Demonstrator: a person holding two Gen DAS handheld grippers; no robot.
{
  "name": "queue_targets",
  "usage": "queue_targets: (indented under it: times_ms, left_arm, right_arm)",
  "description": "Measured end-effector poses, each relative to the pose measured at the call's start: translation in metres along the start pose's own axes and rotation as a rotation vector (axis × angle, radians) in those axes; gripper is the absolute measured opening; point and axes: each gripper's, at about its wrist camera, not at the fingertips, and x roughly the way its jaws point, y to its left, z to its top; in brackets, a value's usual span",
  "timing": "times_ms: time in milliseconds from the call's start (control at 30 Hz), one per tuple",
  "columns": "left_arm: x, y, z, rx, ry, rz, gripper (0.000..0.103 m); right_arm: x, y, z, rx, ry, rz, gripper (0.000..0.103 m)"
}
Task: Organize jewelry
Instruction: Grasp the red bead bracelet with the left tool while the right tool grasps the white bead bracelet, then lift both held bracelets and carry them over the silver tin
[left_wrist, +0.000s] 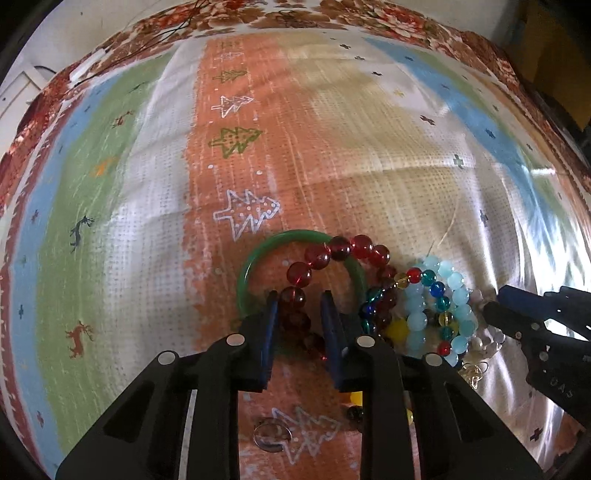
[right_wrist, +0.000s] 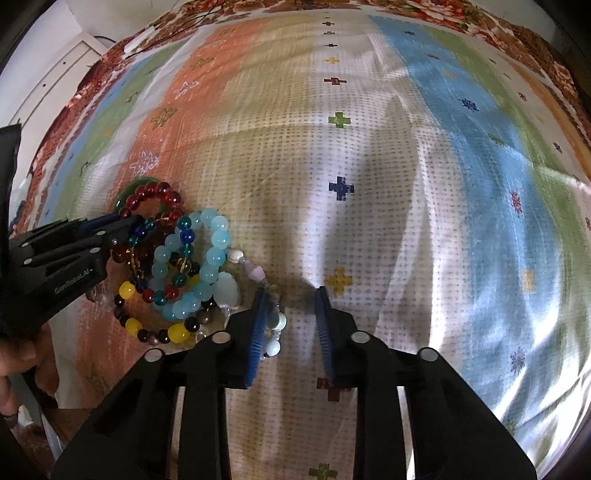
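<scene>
A tangle of bracelets sits heaped on a striped, tree-patterned cloth (left_wrist: 147, 166), waiting to be sorted. At left, the left gripper (left_wrist: 299, 299) reaches down into a green bangle (left_wrist: 247, 269), its blue pads narrowed around the dark end of a red bead bracelet (left_wrist: 332, 254) draped across the ring; whether the pads actually bite the beads cannot be told. Beside it lie a multicoloured bead strand (left_wrist: 432, 291) and a pale blue bead bracelet (right_wrist: 207, 258), overlapping. At right, the right gripper (right_wrist: 291, 295) hovers with jaws partly spread over bare cloth, its left pad brushing a pearly mixed-stone bracelet (right_wrist: 275, 321), apparently lining up to draw it clear.
</scene>
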Motion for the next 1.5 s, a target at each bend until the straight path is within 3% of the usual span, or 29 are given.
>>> queue_targets:
  times_ms: [200,233,800,1000,1067,1133,1233,1500]
  left_arm:
    - [-0.002,0.003,-0.002,-0.016,-0.009,0.0,0.016]
    - [-0.002,0.004,-0.001,-0.022,-0.009,-0.004,0.016]
    - [-0.013,0.004,0.0,-0.022,-0.026,-0.012,0.013]
    - [-0.012,0.005,0.001,-0.025,-0.024,-0.016,0.013]
    - [-0.012,0.005,0.001,-0.029,-0.025,-0.019,0.013]
    - [-0.012,0.007,0.001,-0.037,-0.025,-0.019,0.013]
    - [-0.012,0.008,0.002,-0.042,-0.023,-0.019,0.013]
    - [-0.013,0.008,0.002,-0.043,-0.022,-0.019,0.013]
  right_arm:
    - [0.0,0.001,0.001,0.005,0.003,0.025,0.013]
    - [-0.001,0.001,0.001,0.005,0.004,0.032,0.006]
    - [-0.004,-0.001,0.0,0.006,0.019,0.041,0.002]
    - [-0.004,0.003,0.001,-0.013,0.029,0.011,0.006]
    - [-0.004,0.004,0.002,-0.013,0.038,0.011,0.012]
    - [-0.003,0.006,0.002,-0.022,0.045,0.015,0.024]
    - [-0.002,0.011,0.001,-0.04,0.041,0.012,0.029]
    - [0.004,0.013,-0.001,-0.064,0.039,-0.007,0.029]
